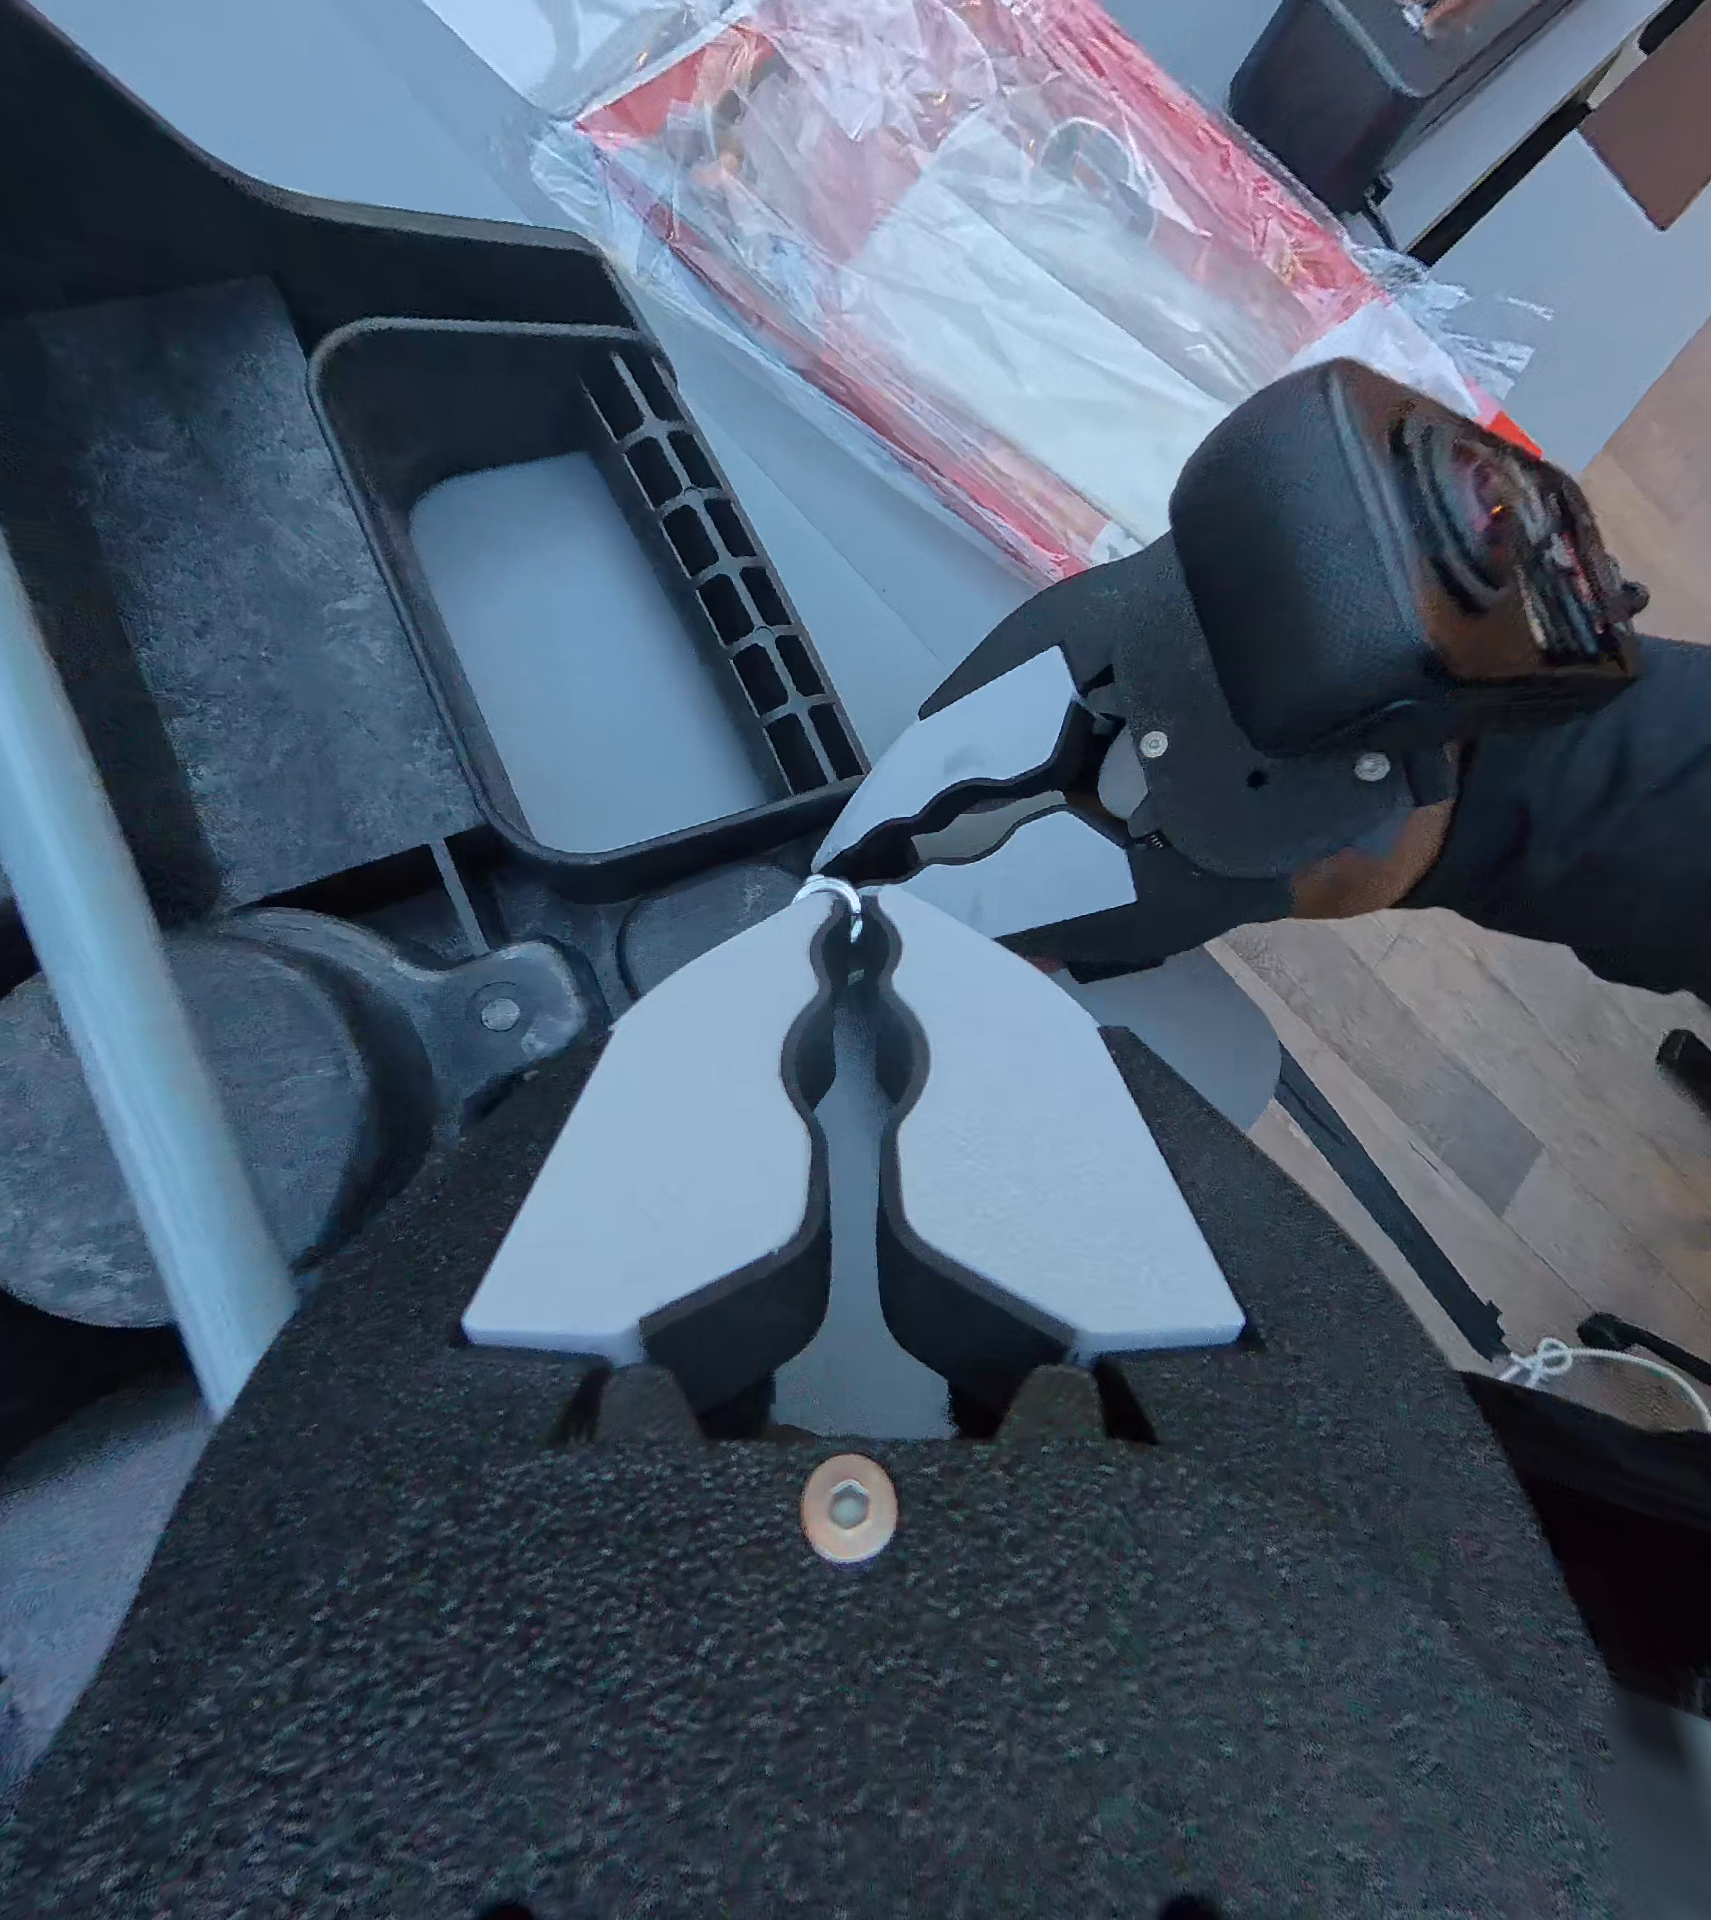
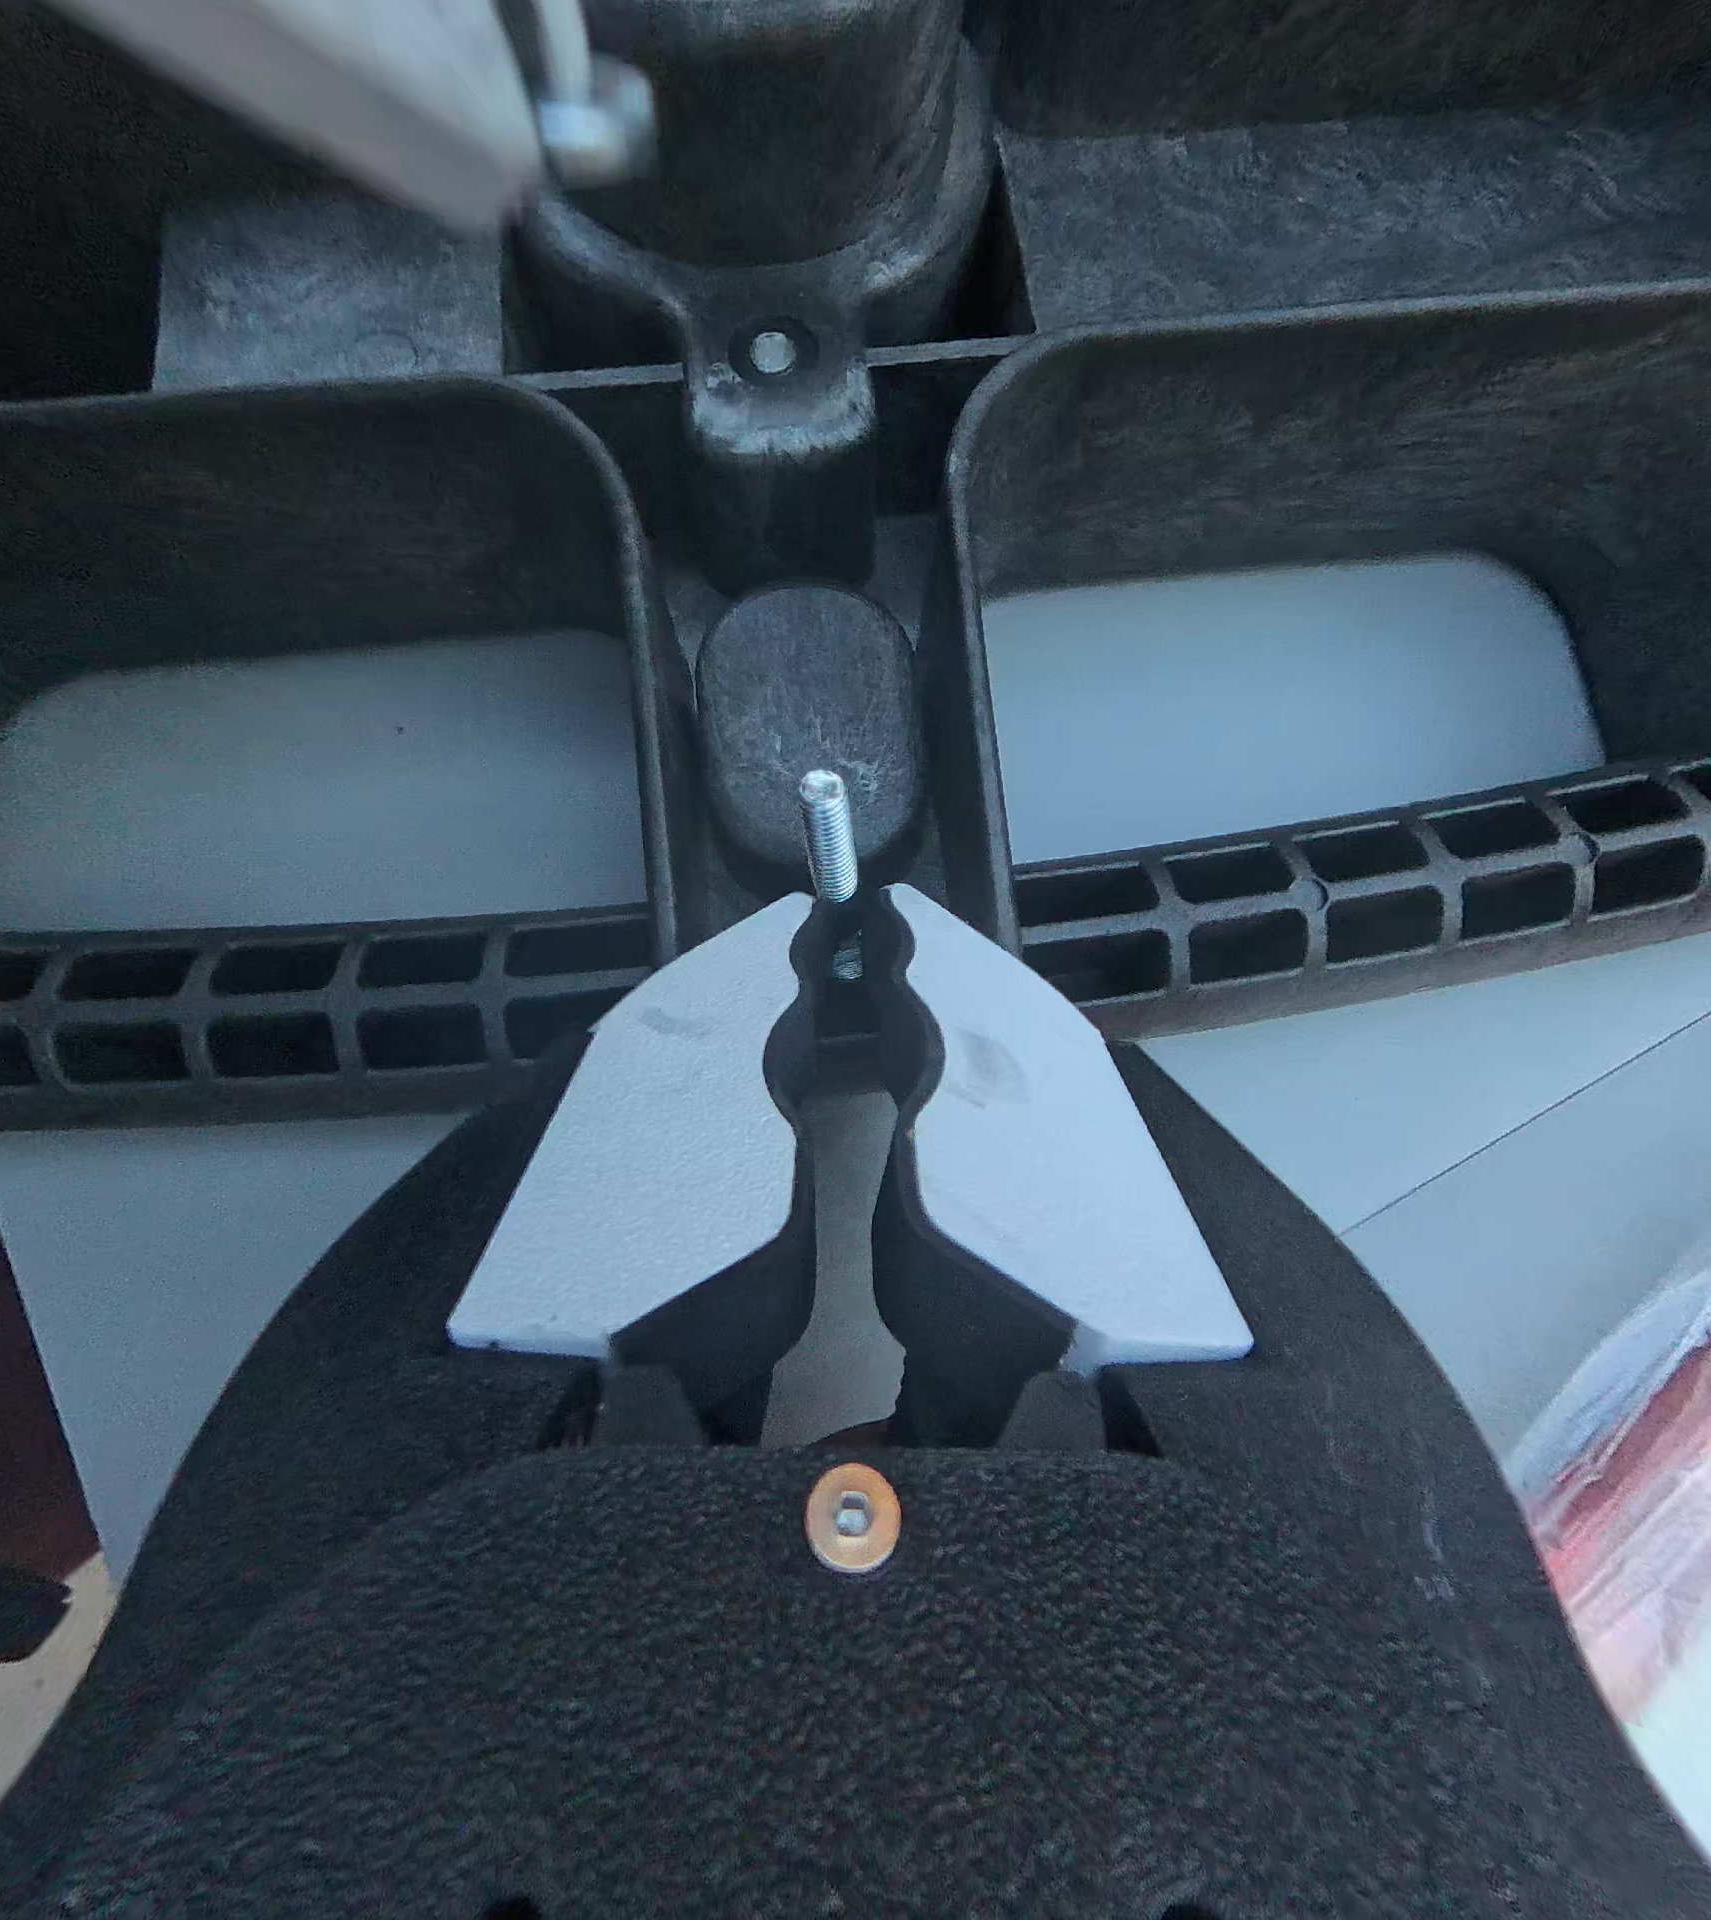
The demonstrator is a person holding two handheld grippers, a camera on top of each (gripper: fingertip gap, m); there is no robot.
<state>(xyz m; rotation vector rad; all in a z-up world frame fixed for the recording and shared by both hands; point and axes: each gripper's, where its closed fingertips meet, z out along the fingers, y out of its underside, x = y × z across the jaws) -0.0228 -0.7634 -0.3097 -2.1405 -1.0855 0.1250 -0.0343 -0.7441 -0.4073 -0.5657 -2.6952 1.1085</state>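
Left wrist view showed the left gripper (image 1: 853, 925) with its jaws pinching a small silver ring (image 1: 838, 902) at the tips; most of the ring sat hidden between the grey fingers (image 1: 685, 1153). At 2 o'clock the right gripper (image 1: 835, 857) reached in, its tips almost touching the ring, and whether they met could not be told. Its camera housing was blurred.

Right wrist view showed the right gripper (image 2: 849, 920) with jaws pressed on a threaded silver bolt (image 2: 823, 836), whose head was hidden inside the tips. The bolt pointed toward 12 o'clock over a black moulded plastic part (image 2: 799, 707) lying on a white table (image 2: 1350, 1122). At 4 o'clock a red-and-clear plastic bag (image 2: 1682, 1455) was cut off by the edge.
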